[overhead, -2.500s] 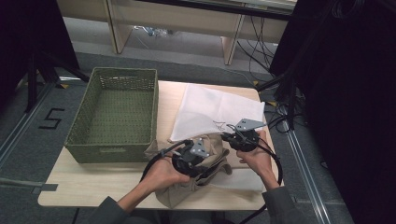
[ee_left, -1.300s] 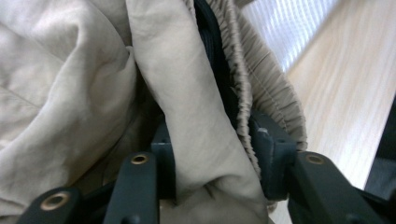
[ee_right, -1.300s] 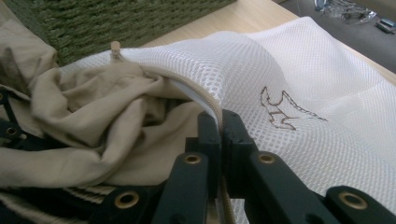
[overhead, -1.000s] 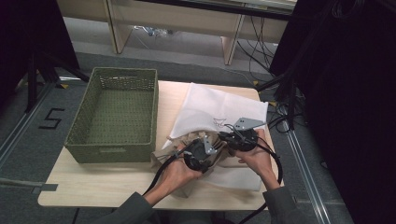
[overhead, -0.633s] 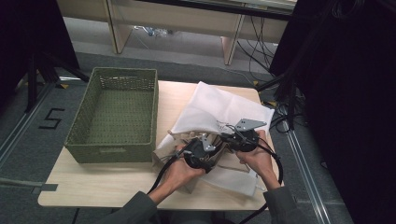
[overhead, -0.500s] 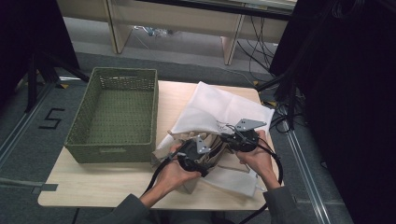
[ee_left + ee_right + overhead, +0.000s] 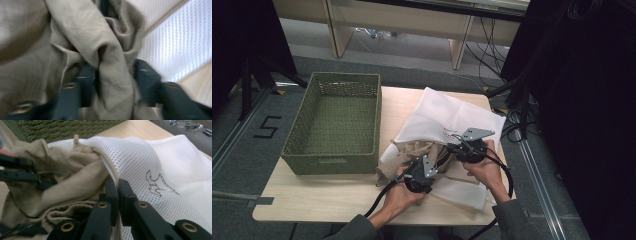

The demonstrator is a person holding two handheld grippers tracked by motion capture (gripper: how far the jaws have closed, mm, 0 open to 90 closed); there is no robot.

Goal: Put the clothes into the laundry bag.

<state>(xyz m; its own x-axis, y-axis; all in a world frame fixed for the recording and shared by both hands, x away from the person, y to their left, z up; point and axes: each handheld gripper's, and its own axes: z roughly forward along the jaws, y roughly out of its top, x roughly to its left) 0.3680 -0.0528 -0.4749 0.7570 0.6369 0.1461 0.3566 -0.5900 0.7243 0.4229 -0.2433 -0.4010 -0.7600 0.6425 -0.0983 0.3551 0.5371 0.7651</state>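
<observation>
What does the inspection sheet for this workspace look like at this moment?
Surface: wooden table, bare along the front left.
Job's things: white mesh laundry bag lies open on the table; beige garment is bunched at its mouth, partly inside.
Clutter: green woven basket, empty, on the table's left.
Grippers: left gripper has its jaws around a fold of the garment; right gripper is shut on the bag's zipper edge.
Cables: black cable trails from the left gripper off the front edge; loose cables lie on the floor behind.
Surroundings: grey floor with a "5" mark.
</observation>
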